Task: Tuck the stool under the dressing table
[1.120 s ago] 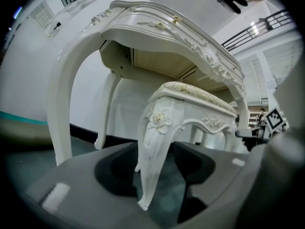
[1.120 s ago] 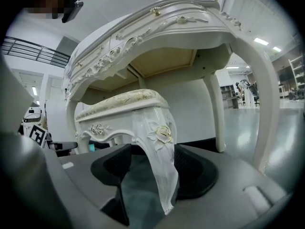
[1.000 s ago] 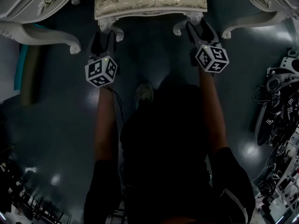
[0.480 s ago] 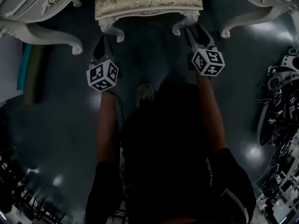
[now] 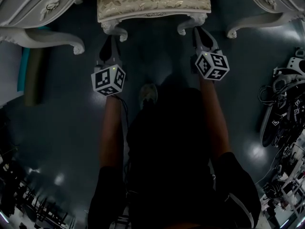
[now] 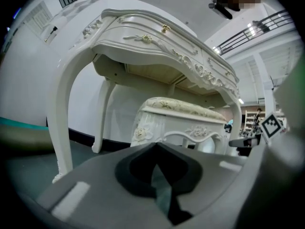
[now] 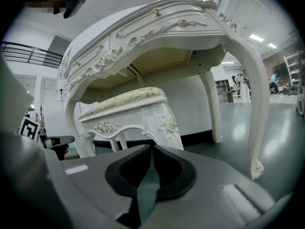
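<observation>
Now the stool (image 5: 153, 1) stands on the dark floor (image 5: 62, 104). Its seat is partly under the front edge of the white dressing table (image 5: 33, 6), between the table's curly legs. The left gripper (image 5: 110, 41) is clenched tight with nothing in it, and its tip is just beside the stool's front leg on that side. The right gripper (image 5: 197, 32) has just been squeezing closed too. Nothing is between its jaws, and it sits just beside the stool's other front leg.

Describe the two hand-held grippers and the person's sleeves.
The left hand-held gripper and right hand-held gripper have grey tapered jaws, each carrying a white cube of black square markers. A thin cable trails along the left forearm. Short dark sleeves.
</observation>
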